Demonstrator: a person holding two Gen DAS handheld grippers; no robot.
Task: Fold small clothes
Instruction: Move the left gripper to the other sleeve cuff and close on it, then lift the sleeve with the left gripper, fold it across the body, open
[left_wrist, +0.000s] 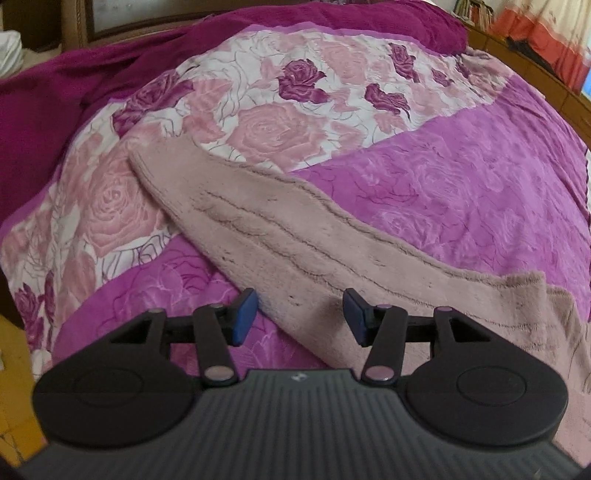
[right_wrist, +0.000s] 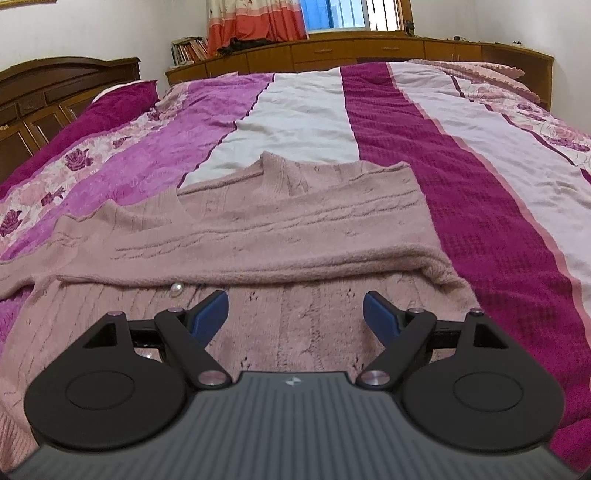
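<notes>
The pink sweater (right_wrist: 280, 229) lies flat on the bed (right_wrist: 461, 177), one sleeve (left_wrist: 295, 236) stretching to the upper left in the left view. Both the left gripper (left_wrist: 300, 319) and right gripper (right_wrist: 295, 317) are empty, fingers apart. Next, I think: grab the sleeve and fold it in.

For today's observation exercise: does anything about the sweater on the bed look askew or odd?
Yes. The sweater is only half folded: one side is doubled over in a thick roll, while a sleeve trails out slantwise across the bedspread. A pearl button peeks from under the fold.
</notes>
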